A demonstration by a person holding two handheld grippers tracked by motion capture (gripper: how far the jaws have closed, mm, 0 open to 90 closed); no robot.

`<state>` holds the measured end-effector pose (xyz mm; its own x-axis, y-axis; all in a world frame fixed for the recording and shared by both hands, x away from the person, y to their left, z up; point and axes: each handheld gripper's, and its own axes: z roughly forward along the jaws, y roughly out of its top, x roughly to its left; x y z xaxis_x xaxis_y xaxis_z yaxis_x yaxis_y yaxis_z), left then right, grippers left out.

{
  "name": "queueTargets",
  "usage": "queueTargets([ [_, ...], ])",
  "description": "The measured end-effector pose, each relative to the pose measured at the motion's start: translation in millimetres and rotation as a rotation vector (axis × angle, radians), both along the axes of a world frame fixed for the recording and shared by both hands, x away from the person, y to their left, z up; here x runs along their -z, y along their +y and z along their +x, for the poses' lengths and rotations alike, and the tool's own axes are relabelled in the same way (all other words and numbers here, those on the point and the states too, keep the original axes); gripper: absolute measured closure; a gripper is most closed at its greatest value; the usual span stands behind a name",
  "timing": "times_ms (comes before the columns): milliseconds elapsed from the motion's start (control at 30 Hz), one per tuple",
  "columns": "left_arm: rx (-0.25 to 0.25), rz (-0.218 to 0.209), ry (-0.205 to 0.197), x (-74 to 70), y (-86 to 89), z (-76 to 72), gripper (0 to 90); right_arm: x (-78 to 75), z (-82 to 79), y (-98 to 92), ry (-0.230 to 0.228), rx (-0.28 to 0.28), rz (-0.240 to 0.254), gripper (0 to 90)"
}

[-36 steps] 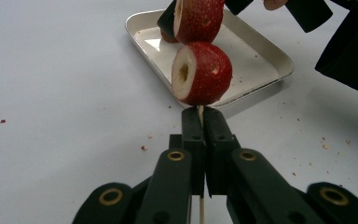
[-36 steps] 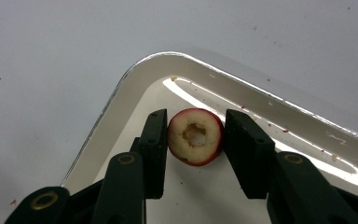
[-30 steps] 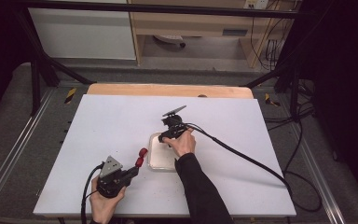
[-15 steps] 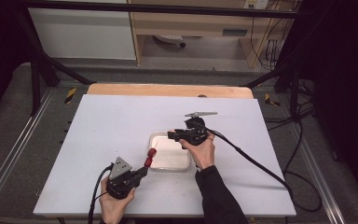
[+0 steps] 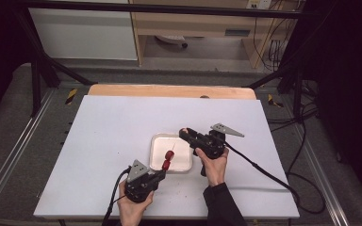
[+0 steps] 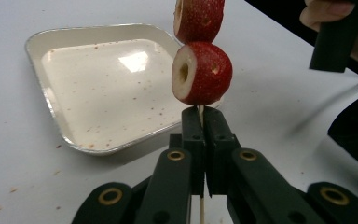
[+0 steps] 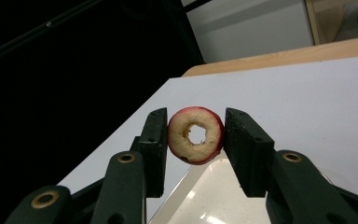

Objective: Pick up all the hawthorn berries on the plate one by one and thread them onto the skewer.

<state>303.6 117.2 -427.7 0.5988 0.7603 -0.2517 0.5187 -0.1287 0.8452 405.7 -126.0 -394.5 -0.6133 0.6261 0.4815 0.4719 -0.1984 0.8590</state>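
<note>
A thin wooden skewer (image 6: pixel 200 110) carries two cored red fruit pieces (image 6: pixel 200 73), and my left gripper (image 6: pixel 204 116) is shut on the stick just below them. In the high view this gripper (image 5: pixel 159 173) sits at the table's front, with the skewered fruit (image 5: pixel 168 159) tilted over the white tray (image 5: pixel 160 143). My right gripper (image 7: pixel 195 128) is shut on a red fruit ring (image 7: pixel 196 135) with a pale cut face and a hole through its middle. It hovers at the tray's right edge (image 5: pixel 185 133), its fingers pointing left.
The tray (image 6: pixel 107 79) holds only red specks and juice spots. It lies mid-table on a white board (image 5: pixel 113 132) with a wooden strip (image 5: pixel 169 90) along the far edge. The right gripper's cable (image 5: pixel 259 167) trails off to the right.
My right gripper has drawn back from over the tray's left part to its right edge, carrying the fruit ring. My left gripper has moved right, bringing the skewer over the tray.
</note>
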Motion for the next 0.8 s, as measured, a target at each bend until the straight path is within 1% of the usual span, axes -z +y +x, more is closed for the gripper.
queueTargets([
  [67, 0.005, -0.014, 0.007, -2.0, -4.0, 0.2, 88.1, 0.9, -3.4, 1.6, -0.038, -0.003, 0.014, 61.0],
  [100, 0.005, -0.011, -0.001, -3.3, -4.9, 0.3, 88.1, 0.8, -4.5, 2.1, -0.05, -0.006, 0.022, 61.0],
  [133, 0.009, -0.015, 0.002, -4.2, -5.9, 0.5, 88.1, 0.9, -5.3, 2.2, -0.065, -0.006, 0.022, 61.1],
  [233, 0.005, -0.029, 0.013, -5.9, -7.1, 1.8, 88.1, 0.1, -7.2, 1.5, -0.095, -0.015, 0.014, 61.0],
  [333, 0.007, -0.035, 0.016, -6.9, -8.1, 2.9, 88.1, 0.1, -9.1, 1.6, -0.105, -0.025, 0.005, 61.1],
  [367, 0.007, -0.037, 0.018, -7.0, -8.2, 3.1, 88.1, 0.3, -9.5, 1.5, -0.115, -0.026, 0.001, 61.1],
  [500, 0.004, -0.04, 0.023, -6.8, -8.3, 3.7, 88.2, 0.7, -10.1, 2.1, -0.115, -0.032, 0.002, 61.1],
  [633, -0.001, -0.052, 0.027, -6.9, -7.6, 4.1, 88.1, 1.0, -10.4, 2.1, -0.115, -0.034, -0.001, 61.1],
  [667, -0.002, -0.058, 0.035, -6.9, -7.6, 4.0, 88.1, 1.1, -10.5, 2.2, -0.116, -0.035, 0.0, 61.1],
  [700, -0.003, -0.061, 0.035, -6.9, -7.4, 4.1, 88.2, 1.0, -10.7, 2.3, -0.117, -0.033, 0.001, 61.1],
  [800, -0.003, -0.067, 0.039, -7.0, -7.3, 4.6, 88.2, 1.5, -11.1, 2.8, -0.107, -0.035, 0.004, 61.1],
])
